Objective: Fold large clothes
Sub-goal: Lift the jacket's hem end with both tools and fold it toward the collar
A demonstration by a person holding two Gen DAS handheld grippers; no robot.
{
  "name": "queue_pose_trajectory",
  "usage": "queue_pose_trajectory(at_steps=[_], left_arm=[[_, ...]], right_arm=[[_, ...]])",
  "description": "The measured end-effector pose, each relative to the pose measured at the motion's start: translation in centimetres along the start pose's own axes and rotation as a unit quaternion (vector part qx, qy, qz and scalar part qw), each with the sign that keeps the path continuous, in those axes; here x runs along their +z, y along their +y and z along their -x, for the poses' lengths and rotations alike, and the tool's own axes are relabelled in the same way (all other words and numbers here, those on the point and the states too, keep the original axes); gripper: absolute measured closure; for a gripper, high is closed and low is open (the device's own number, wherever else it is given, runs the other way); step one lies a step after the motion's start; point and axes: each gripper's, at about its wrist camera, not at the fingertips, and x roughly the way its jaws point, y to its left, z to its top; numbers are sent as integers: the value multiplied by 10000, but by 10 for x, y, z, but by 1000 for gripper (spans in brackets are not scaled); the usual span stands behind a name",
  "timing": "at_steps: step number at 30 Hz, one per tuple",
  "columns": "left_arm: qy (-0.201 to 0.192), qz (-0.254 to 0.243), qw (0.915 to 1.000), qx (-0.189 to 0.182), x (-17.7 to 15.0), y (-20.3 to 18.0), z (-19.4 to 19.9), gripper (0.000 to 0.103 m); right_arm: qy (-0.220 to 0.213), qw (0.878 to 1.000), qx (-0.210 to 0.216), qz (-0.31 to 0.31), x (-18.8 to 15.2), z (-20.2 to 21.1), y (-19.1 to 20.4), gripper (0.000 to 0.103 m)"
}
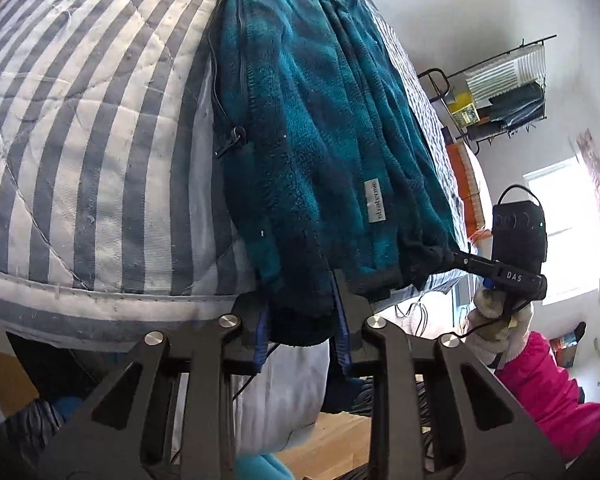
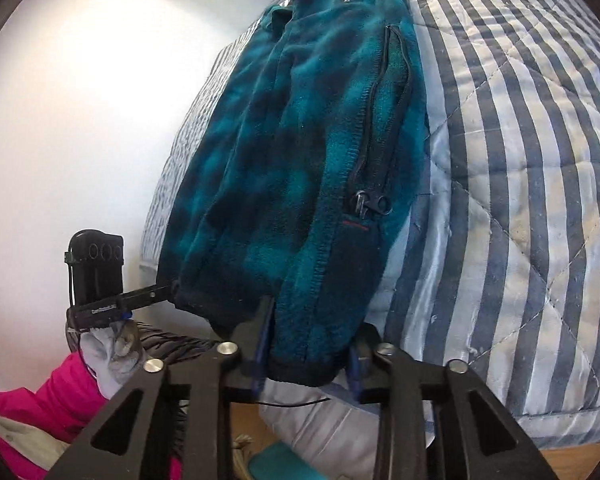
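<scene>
Folding looks maybe halfway done, going by how things lie. The teal fleece jacket [image 1: 308, 128] is on the striped quilt [image 1: 92, 128] of the bed, already gathered into a long narrow bundle with a zipped pocket [image 2: 374, 120] facing up, so I'd guess the sides or sleeves are tucked in already.

Both tongs are clamped on the dark hem that hangs just over the bed's edge. The left gripper [image 1: 300, 320] has its fingers squeezed on one corner of the hem, and the right gripper [image 2: 308, 356] is pinching the other corner. Each one also shows up in the other's camera, gripping the fabric out at the side.

What's left, I reckon, is carrying that hem up over the body toward the collar end, then flattening it. Thick fleece probably springs back, so the fold might need pressing down.
</scene>
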Motion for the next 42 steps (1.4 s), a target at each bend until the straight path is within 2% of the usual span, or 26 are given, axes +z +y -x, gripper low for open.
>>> queue_pose_trajectory(at_steps=[9, 14, 20, 27, 32, 42], left_arm=[[-260, 327, 9964, -731, 12, -19, 28, 83], [-384, 412, 9935, -992, 29, -30, 39, 83], [-654, 368, 9909, -1114, 62, -48, 54, 83], [-983, 176, 9908, -914, 116, -65, 63, 83], [-1171, 411, 9893, -766, 162, -64, 58, 83], [-1227, 888, 9881, -258, 238, -34, 17, 83]], right_arm=[[-423, 9920, 919, -750, -1, 38, -4, 80], [-640, 9875, 1068, -971, 4, 53, 0, 81], [-1028, 9852, 1105, -811, 33, 77, 25, 82], [-1394, 9832, 906, -748, 84, 88, 35, 83], [-1568, 9828, 597, -770, 131, 82, 32, 83], [-1446, 9858, 32, -850, 214, 38, 14, 84]])
